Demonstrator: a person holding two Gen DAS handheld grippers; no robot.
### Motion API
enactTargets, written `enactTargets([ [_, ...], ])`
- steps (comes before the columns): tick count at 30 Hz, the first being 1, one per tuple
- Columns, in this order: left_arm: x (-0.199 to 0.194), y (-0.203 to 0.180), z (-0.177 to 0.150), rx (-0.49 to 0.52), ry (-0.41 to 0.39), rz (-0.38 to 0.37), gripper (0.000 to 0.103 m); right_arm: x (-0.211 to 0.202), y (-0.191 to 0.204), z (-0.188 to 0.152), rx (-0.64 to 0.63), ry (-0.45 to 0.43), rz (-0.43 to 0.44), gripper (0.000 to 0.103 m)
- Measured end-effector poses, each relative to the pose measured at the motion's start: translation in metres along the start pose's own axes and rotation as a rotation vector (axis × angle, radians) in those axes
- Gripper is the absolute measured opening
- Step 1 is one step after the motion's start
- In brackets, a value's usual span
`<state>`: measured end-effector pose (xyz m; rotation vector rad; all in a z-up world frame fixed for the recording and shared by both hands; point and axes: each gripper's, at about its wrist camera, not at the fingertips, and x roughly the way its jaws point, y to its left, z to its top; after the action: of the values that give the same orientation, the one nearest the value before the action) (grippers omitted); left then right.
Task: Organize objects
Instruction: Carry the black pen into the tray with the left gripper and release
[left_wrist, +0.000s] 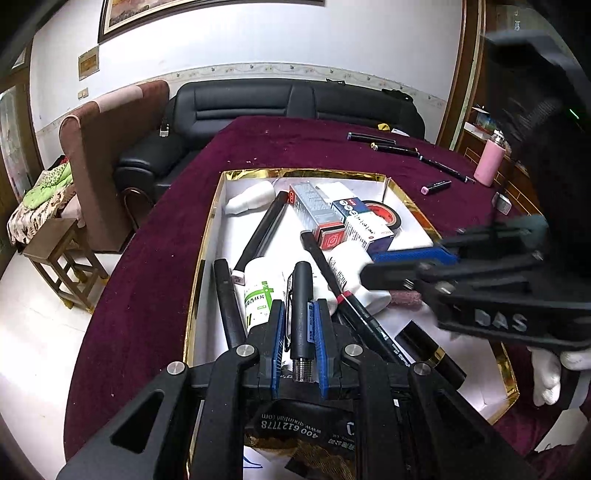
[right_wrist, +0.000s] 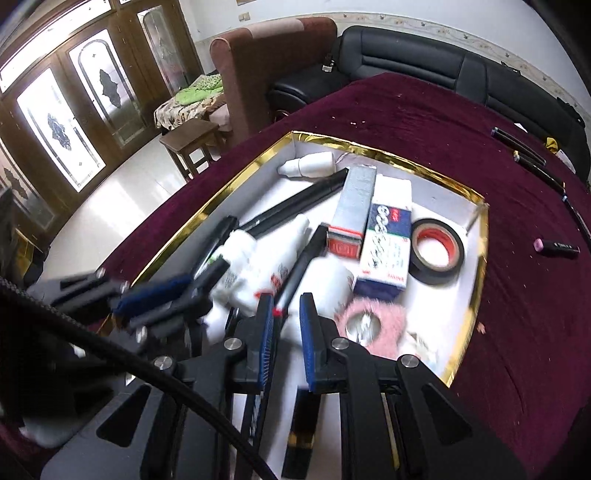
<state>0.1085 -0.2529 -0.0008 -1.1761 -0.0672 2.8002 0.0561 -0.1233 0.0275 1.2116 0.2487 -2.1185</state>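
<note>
Pen pinched, over box

Pen (left_wrist: 302, 310) was clamped in the left gripper (left_wrist: 298, 325) above the gold-rimmed box (left_wrist: 207, 236) on the counter (left_wrist: 155, 258). Likely light, stiff, slick; mid-barrel hold suits. Right gripper (right_wrist: 287, 325) was pressed nearly together, empty.

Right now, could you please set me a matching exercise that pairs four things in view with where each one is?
Things:
1. black pen
2. tape roll
3. pink-capped marker
4. wooden stool

Places:
A. on the floor
B. on the maroon cloth, outside the box
C. gripped in the left claw
D. inside the gold-rimmed box

Pairs: 1-C, 2-D, 3-B, 4-A
</note>
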Motion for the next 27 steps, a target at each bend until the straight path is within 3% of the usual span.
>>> enactTargets([
  [14,0.002,0.004,-0.003,-0.021,0.006,0.003,0.012,0.035,0.001,0.033,0.030,0.043,0.012,0.013],
  [16,0.002,0.004,-0.003,-0.025,0.005,0.003,0.013,0.038,-0.001,0.035,0.046,0.044,0.024,0.017],
  [18,0.002,0.004,-0.003,-0.033,0.004,0.000,0.013,0.040,-0.005,0.036,0.073,0.053,0.042,0.027],
  [23,0.002,0.003,-0.003,-0.042,0.007,0.001,0.014,0.036,-0.013,0.036,0.138,0.043,0.106,0.030],
  [27,0.001,-0.001,-0.002,-0.045,0.010,0.010,0.022,0.016,-0.020,0.037,0.192,-0.002,0.175,0.052],
])
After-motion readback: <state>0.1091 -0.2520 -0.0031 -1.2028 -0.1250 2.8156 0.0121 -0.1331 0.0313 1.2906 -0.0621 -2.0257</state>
